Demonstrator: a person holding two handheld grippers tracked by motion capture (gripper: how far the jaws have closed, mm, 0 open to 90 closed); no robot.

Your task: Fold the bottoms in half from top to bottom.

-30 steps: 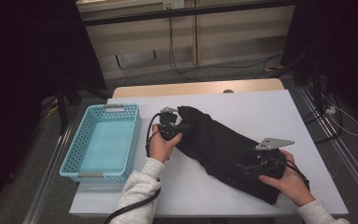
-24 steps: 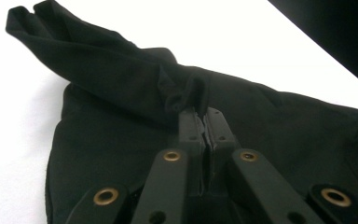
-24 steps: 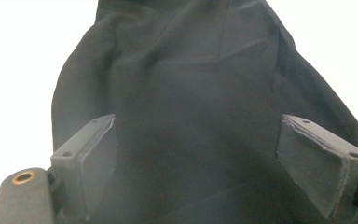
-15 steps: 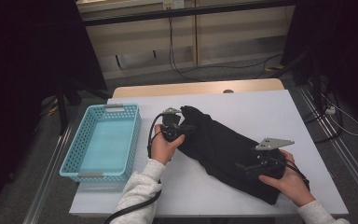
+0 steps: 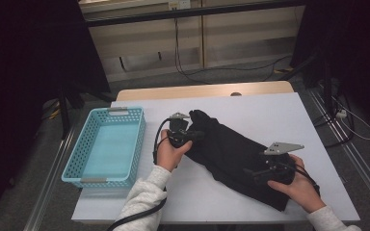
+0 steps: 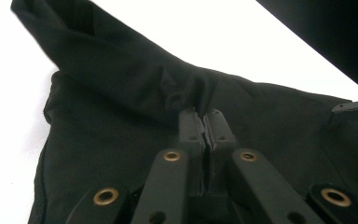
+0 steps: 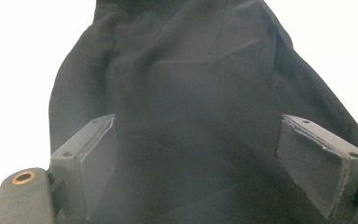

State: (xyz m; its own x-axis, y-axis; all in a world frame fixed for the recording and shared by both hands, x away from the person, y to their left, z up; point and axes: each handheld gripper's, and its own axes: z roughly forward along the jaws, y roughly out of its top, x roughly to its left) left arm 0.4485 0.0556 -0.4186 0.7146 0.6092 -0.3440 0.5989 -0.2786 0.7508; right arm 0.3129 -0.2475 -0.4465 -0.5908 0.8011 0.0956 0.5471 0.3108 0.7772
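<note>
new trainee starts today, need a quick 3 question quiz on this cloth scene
1. True or false: the left hand-held gripper is shut on a fold of the black cloth.
2. How do the jaws of the right hand-held gripper stand? A) wide apart over the cloth B) pinched shut on it
3. What stands on the white table to the left of the cloth?

Key: 1 true; 2 A; 3 a light blue basket.

Counts: 1 black garment; 1 light-blue basket; 1 white table; 2 grippers, left gripper and right gripper; 2 grey three-cornered plates, one on each gripper; 2 hands, 2 pale sleeves at the near edge
</note>
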